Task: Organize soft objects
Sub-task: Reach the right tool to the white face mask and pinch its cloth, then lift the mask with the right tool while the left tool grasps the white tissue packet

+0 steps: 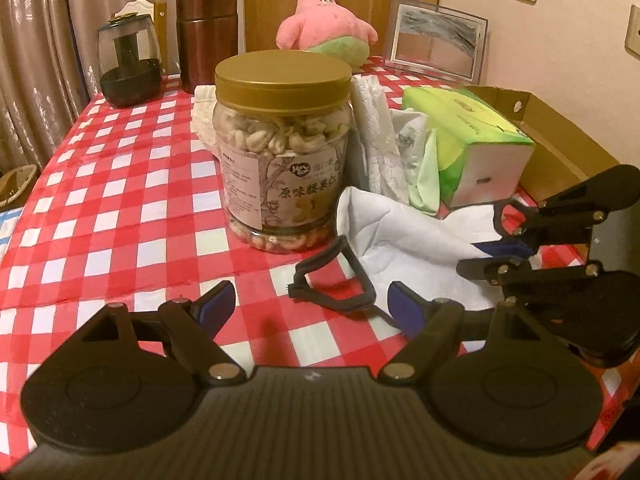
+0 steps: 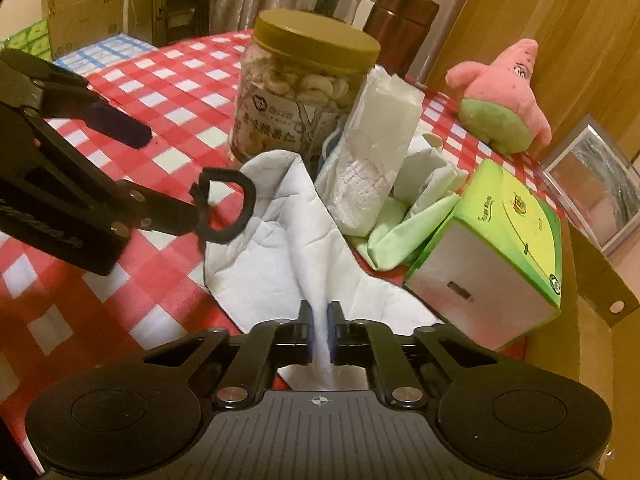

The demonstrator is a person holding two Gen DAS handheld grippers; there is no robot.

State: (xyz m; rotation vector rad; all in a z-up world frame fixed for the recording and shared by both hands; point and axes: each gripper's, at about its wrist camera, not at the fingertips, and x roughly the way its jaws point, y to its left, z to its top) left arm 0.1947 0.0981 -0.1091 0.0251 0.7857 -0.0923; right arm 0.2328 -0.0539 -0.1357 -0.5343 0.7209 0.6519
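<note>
On the red-and-white checked bench (image 1: 120,184), the white cloth (image 2: 276,248) lies crumpled in front of the jar, with a black strap loop (image 1: 336,280) at its near edge. The right gripper (image 2: 319,320) has its jaws pressed together on a pinched ridge of that cloth; in the left wrist view it comes in from 3 o'clock over the same cloth. The left gripper (image 1: 310,304) stands with its jaws wide apart and nothing between them, low over the bench at 6 o'clock of the jar, its right finger just beside the strap loop.

At 12 o'clock of the cloth stands a clear plastic jar (image 1: 280,152) with a gold screw lid (image 1: 282,80), shut and filled nearly to the top with pale cashew nuts. Leaning against the jar at its 3 o'clock is a white wrapped pack (image 2: 376,148), and beside that some loose pale green wrapping (image 2: 400,224). A green tissue box (image 2: 504,236) lies tilted at 2 o'clock of the cloth, next to an open brown cardboard box (image 1: 560,140) at the bench's right edge; what it holds cannot be seen.

Farther back, a pink star plush toy (image 1: 324,20) sits at 12 o'clock, a framed picture (image 1: 436,40) at 1 o'clock, and a brown metal canister (image 1: 208,36) and a dark glass pot (image 1: 128,64) at 11 o'clock.
</note>
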